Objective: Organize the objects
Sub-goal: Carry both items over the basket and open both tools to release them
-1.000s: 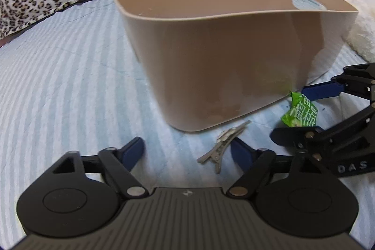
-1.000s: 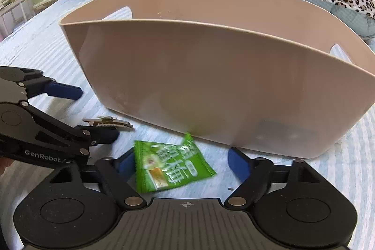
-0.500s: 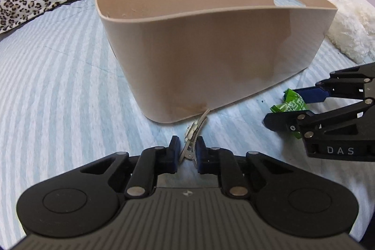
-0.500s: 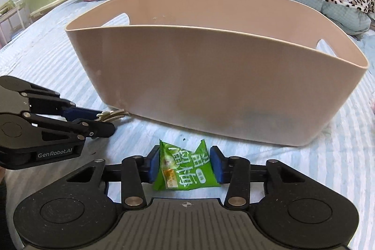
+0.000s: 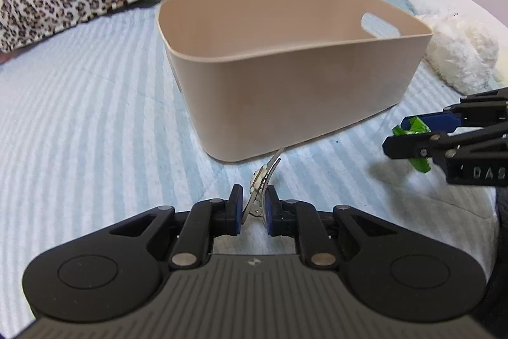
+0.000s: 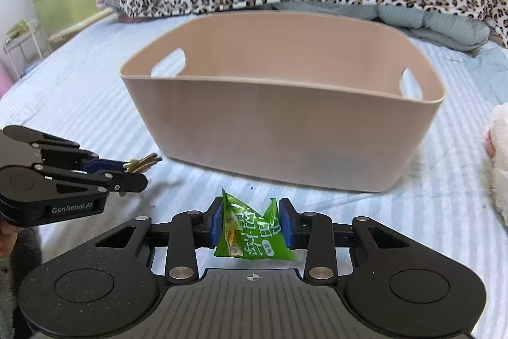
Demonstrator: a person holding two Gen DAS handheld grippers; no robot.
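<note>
Both grippers are loaded and the step in hand looks like carrying each item over the bin's near wall and dropping it inside. The left gripper (image 5: 252, 205) is pinched narrow on a metal hair clip (image 5: 262, 180), which sticks out ahead of its fingertips with the free end pointing toward the bin (image 5: 285, 104). The right gripper (image 6: 252, 224) has a green snack packet (image 6: 250, 232) crumpled between its pads, and its jaws are closing further on it. The bin stands on the striped bed (image 5: 79, 116) straight ahead of both grippers, its rim above the fingertips in both wrist views, and nothing shows inside it. To do this well, lift each item clear of the rim before going forward, since the clip's long tip could catch the wall. Keep the two grippers apart as they converge over the opening; they sit side by side already. The clip is gripped near one end, so it may pivot: hold firm, and release low inside the bin.
</note>
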